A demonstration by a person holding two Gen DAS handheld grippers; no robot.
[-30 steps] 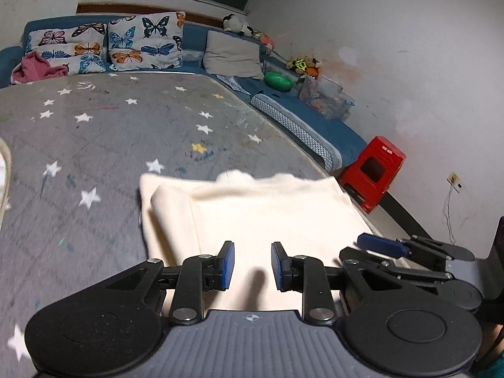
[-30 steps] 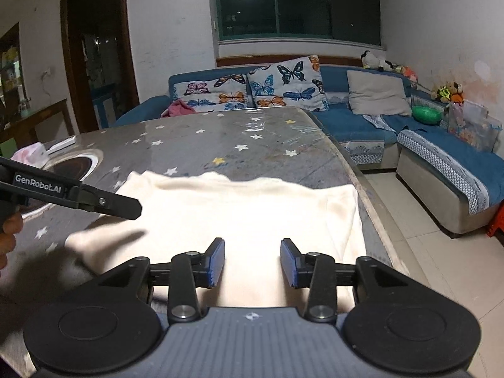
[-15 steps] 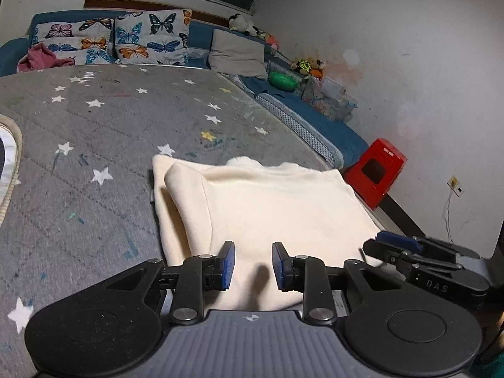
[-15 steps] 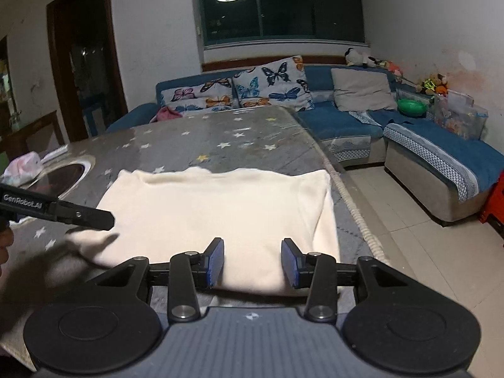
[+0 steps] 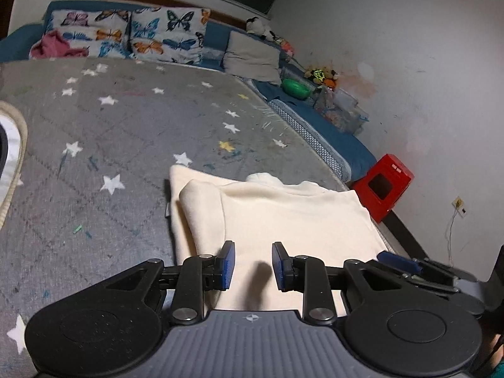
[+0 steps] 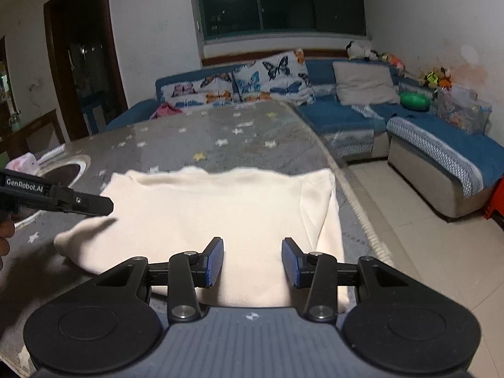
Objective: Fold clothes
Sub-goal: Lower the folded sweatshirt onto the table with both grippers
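Observation:
A cream garment [image 5: 283, 214] lies flat on the grey star-patterned table cover [image 5: 110, 141], with a sleeve folded in along its left side. My left gripper [image 5: 250, 266] hovers over its near hem, blue pads apart and nothing pinched between them. In the right wrist view the same garment [image 6: 220, 208] spreads across to the table's right edge. There my right gripper [image 6: 252, 261] stands open above the near hem. The left gripper [image 6: 94, 203] reaches in from the left over the folded sleeve. The right gripper [image 5: 397, 260] also shows at the garment's near right corner in the left wrist view.
The table's right edge [image 6: 356, 201] drops to a tiled floor. A round inset [image 6: 66, 170] sits in the table at the left. A blue sofa with butterfly cushions [image 6: 267, 78] runs behind and to the right. A red box [image 5: 382, 186] stands by the wall.
The left wrist view has rolled slightly. The garment lies as before, and both grippers stay over its near hem with their pads apart.

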